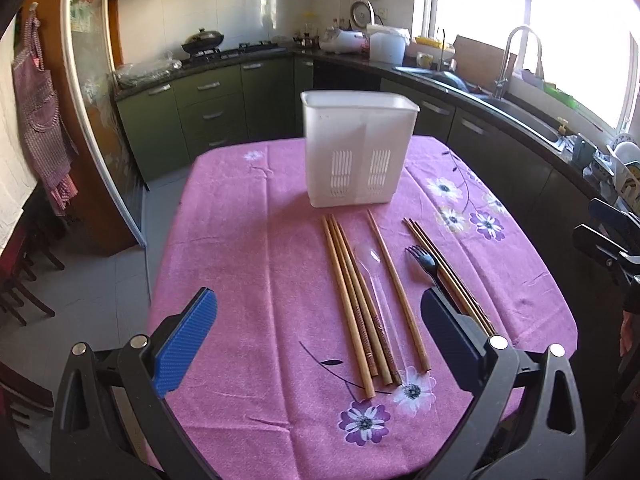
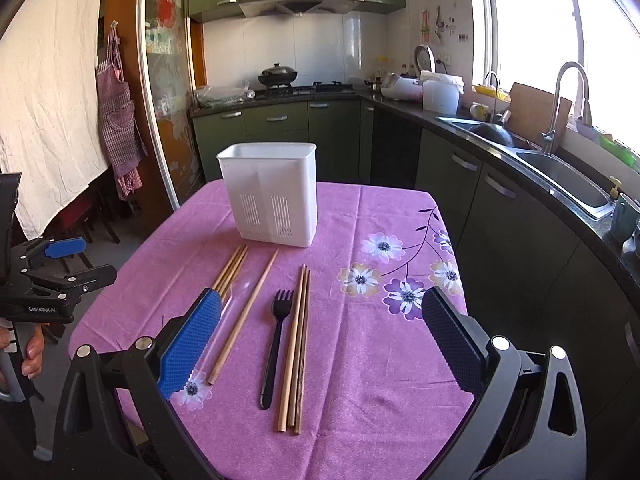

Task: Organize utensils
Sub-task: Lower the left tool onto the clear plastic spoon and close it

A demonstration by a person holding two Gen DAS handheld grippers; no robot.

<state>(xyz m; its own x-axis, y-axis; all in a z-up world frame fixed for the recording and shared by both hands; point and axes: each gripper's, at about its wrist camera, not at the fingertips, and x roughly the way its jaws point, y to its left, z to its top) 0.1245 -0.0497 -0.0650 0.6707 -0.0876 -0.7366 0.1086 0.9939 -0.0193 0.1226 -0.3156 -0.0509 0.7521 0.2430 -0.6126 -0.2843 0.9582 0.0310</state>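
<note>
Both your grippers hover above the near edge of the table (image 2: 380, 360) with jaws spread wide and empty: the left gripper (image 1: 320, 344) over the bundle of chopsticks (image 1: 352, 300), the right gripper (image 2: 320, 344) over the black fork (image 2: 276, 336).

The clear spoon (image 1: 376, 280) lies wedged between chopsticks and is nearly invisible; I judge you could pinch a stick with it, or roll the round sticks off the cloth.

Farther in, the white caddy (image 2: 272, 196) stands upright near the far edge, light and tall, so a hard drop might tip it. Nothing blocks the way.
</note>
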